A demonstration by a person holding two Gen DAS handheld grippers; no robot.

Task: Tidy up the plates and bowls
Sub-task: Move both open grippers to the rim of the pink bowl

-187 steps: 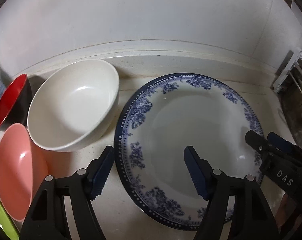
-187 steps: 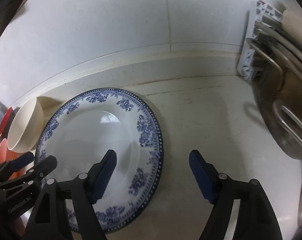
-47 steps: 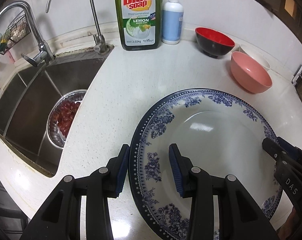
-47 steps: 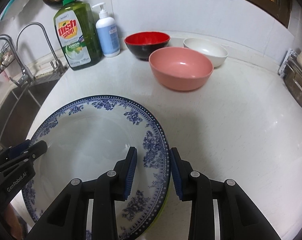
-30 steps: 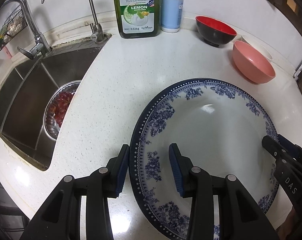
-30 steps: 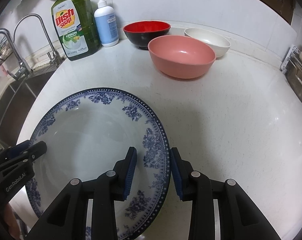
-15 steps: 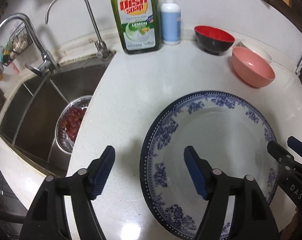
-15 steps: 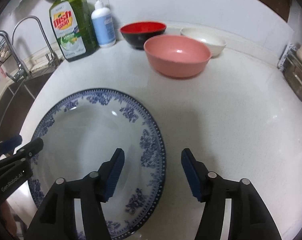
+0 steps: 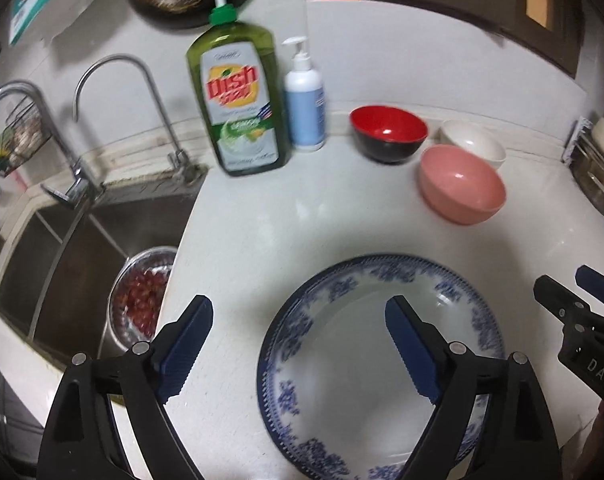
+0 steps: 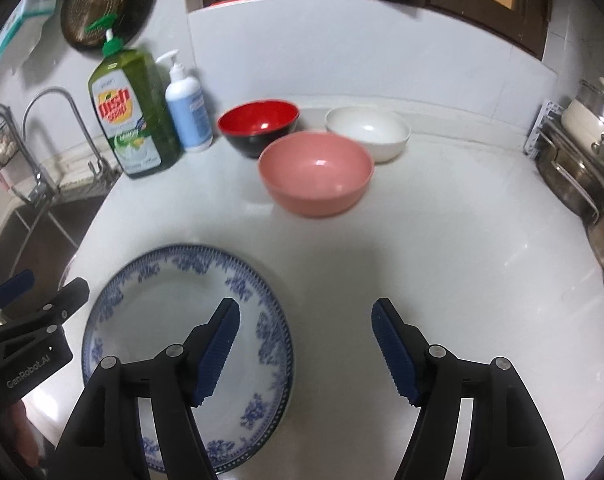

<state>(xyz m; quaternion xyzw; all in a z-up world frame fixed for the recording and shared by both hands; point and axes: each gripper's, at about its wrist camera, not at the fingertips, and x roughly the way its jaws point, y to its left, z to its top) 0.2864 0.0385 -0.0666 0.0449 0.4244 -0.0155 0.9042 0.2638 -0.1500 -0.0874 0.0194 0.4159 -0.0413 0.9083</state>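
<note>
Plate (image 9: 365,364) sits near the bench's (image 10: 441,248) front edge by the sink (image 9: 74,248); a bump could tip it off. My left tool (image 9: 298,344) and right tool (image 10: 303,344) are both wide open, holding nothing. Bowls (image 10: 315,174) crowd the back edge.

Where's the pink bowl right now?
In the right wrist view the pink bowl stands on the counter beyond the plate, just in front of the red bowl and white bowl.

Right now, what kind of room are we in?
Most likely a home kitchen. There's a steel sink with a faucet, a big dish soap bottle by the wall, and a blue-patterned plate on the white counter.
</note>
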